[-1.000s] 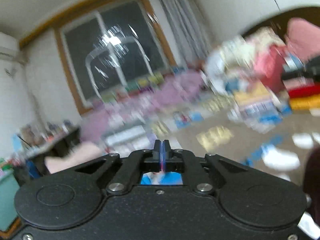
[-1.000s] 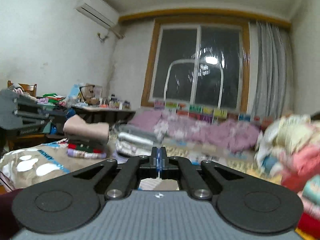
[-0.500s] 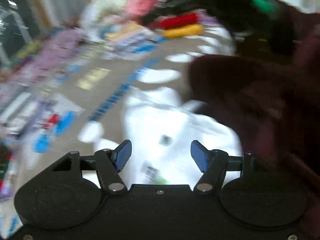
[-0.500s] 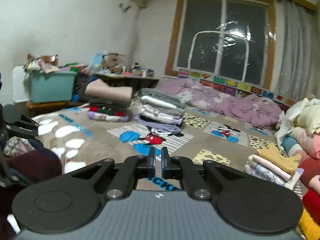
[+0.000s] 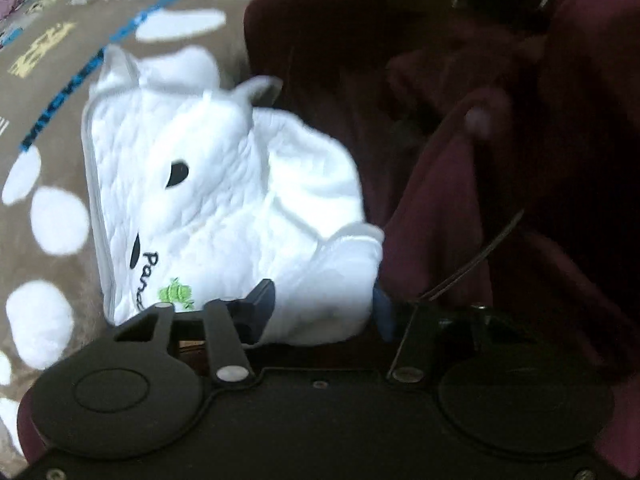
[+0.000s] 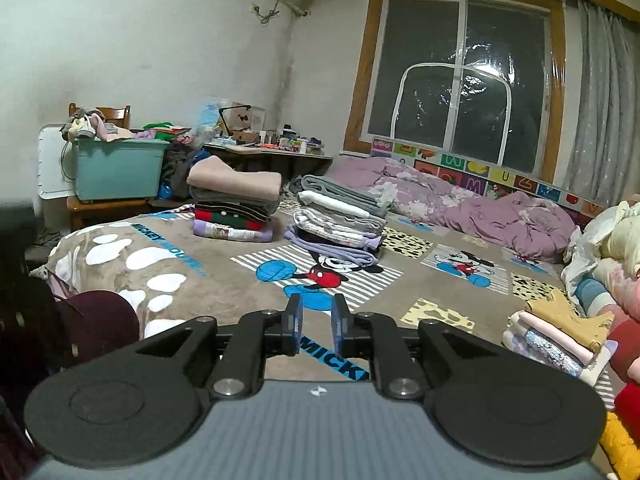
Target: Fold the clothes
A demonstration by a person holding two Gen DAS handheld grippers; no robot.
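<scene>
On the brown spotted blanket (image 5: 52,272) lies a crumpled white quilted garment (image 5: 224,208), bearing black marks, black script lettering and a small green embroidered motif. It sits just beside a dark maroon sleeve or leg (image 5: 460,200) of the person. The left gripper (image 5: 320,304) points down at the garment with its jaws spread wide, the near edge of the white cloth lying between its blue-padded fingers (image 5: 264,300); whether the pads touch the fabric cannot be told. The right gripper (image 6: 316,324) hangs above the Mickey Mouse blanket (image 6: 400,280), jaws parted with a clear gap and nothing between them. Beyond it stand two stacks of folded clothes (image 6: 236,208) (image 6: 340,216), with a smaller folded pile (image 6: 560,340) at the right and a rumpled purple quilt (image 6: 500,212) under the window (image 6: 460,80).
</scene>
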